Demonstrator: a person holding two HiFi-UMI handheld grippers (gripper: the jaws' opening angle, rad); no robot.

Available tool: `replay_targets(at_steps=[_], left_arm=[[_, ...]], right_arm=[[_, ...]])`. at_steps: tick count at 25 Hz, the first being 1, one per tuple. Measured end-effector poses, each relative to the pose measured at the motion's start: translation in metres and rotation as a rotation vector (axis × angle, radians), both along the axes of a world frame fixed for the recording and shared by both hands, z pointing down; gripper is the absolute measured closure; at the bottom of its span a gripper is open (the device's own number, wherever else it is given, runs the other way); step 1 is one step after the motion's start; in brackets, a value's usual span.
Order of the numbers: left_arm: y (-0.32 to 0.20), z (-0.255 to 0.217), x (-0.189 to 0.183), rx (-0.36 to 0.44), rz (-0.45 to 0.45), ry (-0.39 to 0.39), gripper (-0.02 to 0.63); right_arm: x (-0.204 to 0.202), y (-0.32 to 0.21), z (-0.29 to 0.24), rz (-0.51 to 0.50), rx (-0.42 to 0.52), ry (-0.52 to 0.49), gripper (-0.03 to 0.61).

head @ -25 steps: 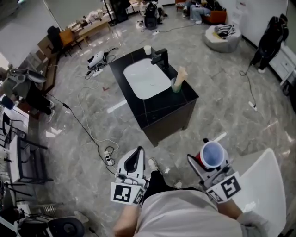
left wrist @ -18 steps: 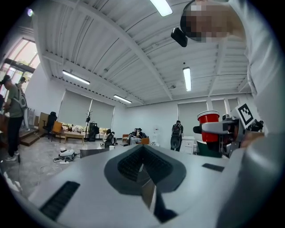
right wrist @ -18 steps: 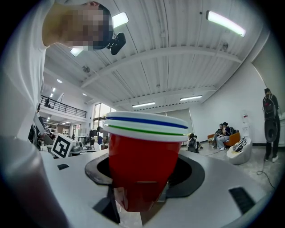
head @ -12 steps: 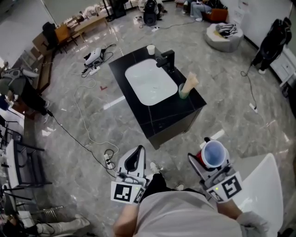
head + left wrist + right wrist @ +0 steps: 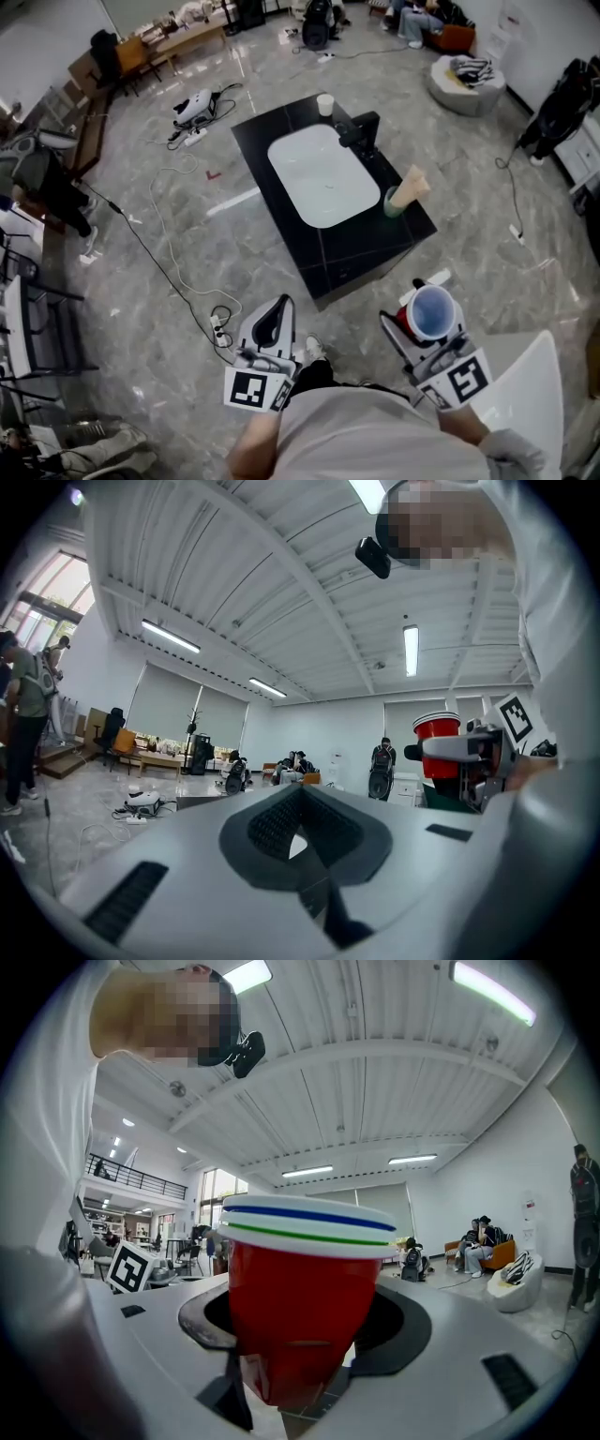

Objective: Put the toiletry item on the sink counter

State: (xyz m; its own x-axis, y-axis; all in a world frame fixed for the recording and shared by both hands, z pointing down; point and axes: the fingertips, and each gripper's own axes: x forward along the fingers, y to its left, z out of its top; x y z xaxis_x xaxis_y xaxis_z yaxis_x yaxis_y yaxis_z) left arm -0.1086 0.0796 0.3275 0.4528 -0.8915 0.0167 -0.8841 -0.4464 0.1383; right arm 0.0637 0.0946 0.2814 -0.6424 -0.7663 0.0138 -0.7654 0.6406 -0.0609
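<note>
**Red cup (image 5: 430, 313) gripped, well apart from the counter**

Held upright in the right gripper (image 5: 424, 325), jaws spread wide and pressing on the cup's red wall from both sides (white rim at the top, banded blue and green). Carried low, close against the person's white shirt (image 5: 361, 436), open mouth facing up.

Closed on nothing at the left gripper (image 5: 271, 321): tips together, held just beside the right one.

Standing ahead across the grey marble floor (image 5: 169, 234), the black sink counter (image 5: 361, 251). Seen on it: white basin (image 5: 323, 176), dark faucet (image 5: 362, 132) at its far side, pale cup (image 5: 325, 103) at the far corner, green cup (image 5: 393, 203) with a beige thing leaning out, near the right edge.
</note>
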Motion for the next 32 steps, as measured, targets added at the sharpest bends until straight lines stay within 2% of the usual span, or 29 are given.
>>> replay_targets(at_steps=[6,16,32], left_arm=[[-0.032,0.01,-0.018,-0.017,0.027,0.013,0.611],[-0.076,0.025,-0.04,-0.029,0.09,0.06,0.611],[-0.099,0.026,-0.045,-0.027,0.147,0.095,0.611]], right_arm=[[-0.029,-0.027,-0.002,-0.001,-0.003,0.007,0.278],[-0.053,-0.056,0.002,0.056,-0.005,0.073,0.278],[-0.058,-0.067,-0.002,0.122,-0.009,0.108,0.278]])
